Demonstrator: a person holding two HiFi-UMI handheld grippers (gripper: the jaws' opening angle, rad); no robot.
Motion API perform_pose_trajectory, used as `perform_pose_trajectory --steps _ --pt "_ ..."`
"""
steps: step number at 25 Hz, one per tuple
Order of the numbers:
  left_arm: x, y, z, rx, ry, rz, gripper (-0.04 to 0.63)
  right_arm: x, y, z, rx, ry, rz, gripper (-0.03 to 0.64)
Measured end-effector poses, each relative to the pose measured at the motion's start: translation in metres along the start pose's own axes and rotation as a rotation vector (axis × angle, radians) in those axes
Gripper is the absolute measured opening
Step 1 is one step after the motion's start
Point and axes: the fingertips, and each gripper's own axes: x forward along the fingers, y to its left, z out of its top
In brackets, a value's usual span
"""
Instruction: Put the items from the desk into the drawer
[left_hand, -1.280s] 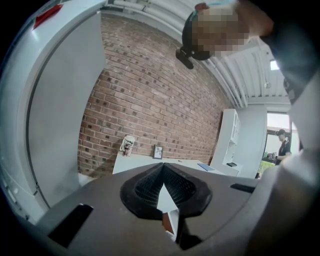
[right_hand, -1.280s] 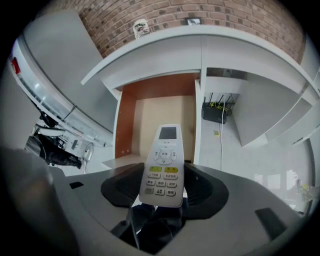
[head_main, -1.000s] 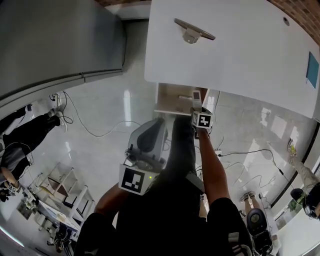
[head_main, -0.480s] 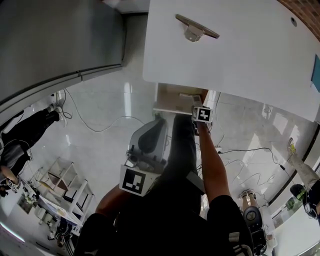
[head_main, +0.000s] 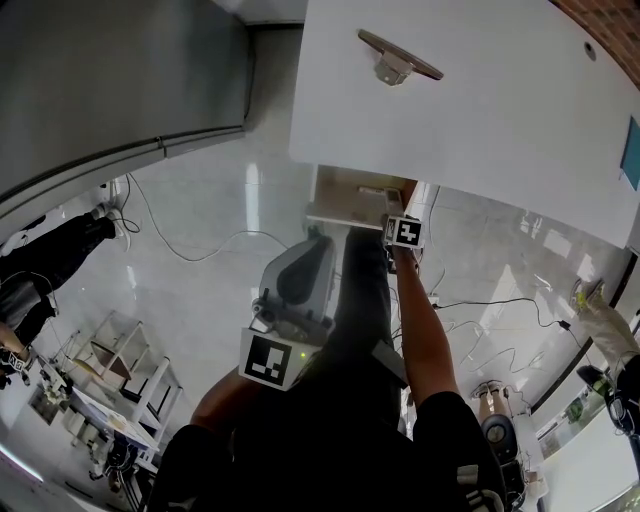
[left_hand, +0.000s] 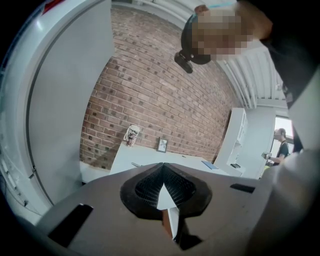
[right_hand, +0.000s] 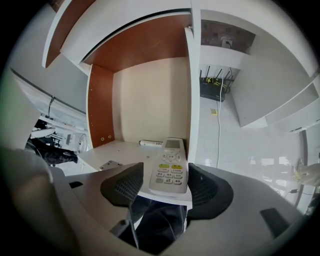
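Right gripper (right_hand: 167, 173) jaws apart round remote (right_hand: 169, 167), with gap at left pad. Remote lay at drawer (right_hand: 150, 100) front edge, its near end on lip. Risk was pad snagging it on pull-back and tipping it to floor. Left gripper (left_hand: 163, 186) jaws together, empty.

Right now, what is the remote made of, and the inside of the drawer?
The remote looks like smooth white hard plastic, with small raised buttons that may be rubber. The drawer looks like laminated board: a flat cream back, a reddish-brown wood-coloured side with screw holes, and a white floor. Real wood can't be ruled out.
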Motion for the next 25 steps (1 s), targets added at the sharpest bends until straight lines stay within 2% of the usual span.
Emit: perform_pose_trajectory --steps 10,15,18,21,25 --pt "-0.02 0.0 0.016 0.007 -0.057 -0.004 0.002 -0.041 0.014 0.011 -0.031 -0.092 -0.004 0.252" --pt "-0.036 -0.005 0.036 0.035 -0.117 -0.02 0.002 -0.085 0.027 0.015 -0.044 -0.168 0.011 0.247" --pt "-0.05 -0.011 0.05 0.047 -0.134 -0.038 0.002 -0.121 0.037 0.019 -0.098 -0.227 0.005 0.157" --pt "-0.063 -0.016 0.064 0.06 -0.161 -0.053 0.002 -0.16 0.05 0.038 -0.148 -0.359 0.025 0.09" --pt "-0.075 -0.021 0.082 0.078 -0.19 -0.071 0.002 -0.229 0.067 0.065 -0.161 -0.517 0.03 0.016"
